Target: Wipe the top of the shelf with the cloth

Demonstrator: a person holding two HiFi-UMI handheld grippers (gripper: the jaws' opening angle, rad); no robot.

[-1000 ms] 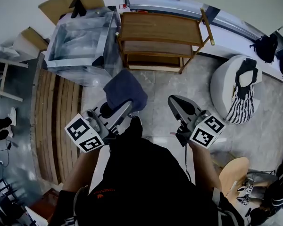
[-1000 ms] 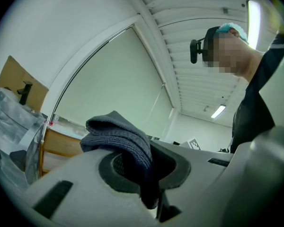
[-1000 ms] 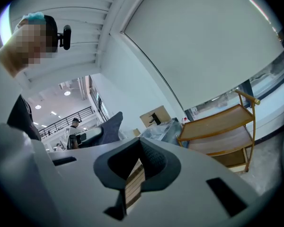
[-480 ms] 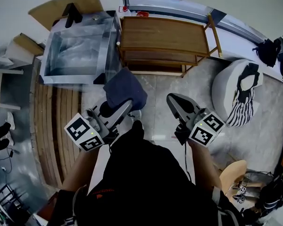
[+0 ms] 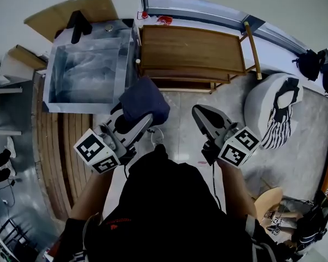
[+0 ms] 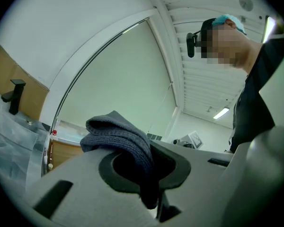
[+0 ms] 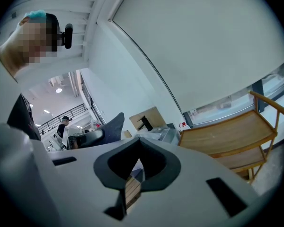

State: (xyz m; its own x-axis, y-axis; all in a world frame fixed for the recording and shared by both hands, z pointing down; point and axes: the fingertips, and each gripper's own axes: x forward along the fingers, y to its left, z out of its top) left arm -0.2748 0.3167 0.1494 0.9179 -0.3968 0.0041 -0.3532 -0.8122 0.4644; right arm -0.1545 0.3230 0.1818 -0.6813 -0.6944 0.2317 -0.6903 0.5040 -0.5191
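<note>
- Pinches the dark blue cloth (image 5: pixel 144 101) in the left claw (image 5: pixel 135 125), bunched over both jaws.
- Holds this cloth above the floor (image 5: pixel 177 105), near the front left corner of the wooden shelf (image 5: pixel 191 48), not touching its top.
- Shows the right claw (image 5: pixel 199 113) pressed together, with nothing inside, well apart from the shelf.

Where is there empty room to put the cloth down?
The wooden shelf top is bare from side rail to side rail, so the cloth fits anywhere there. The grey floor in front of the shelf is free too. It is crowded left by the plastic-covered box and right by the white beanbag.
</note>
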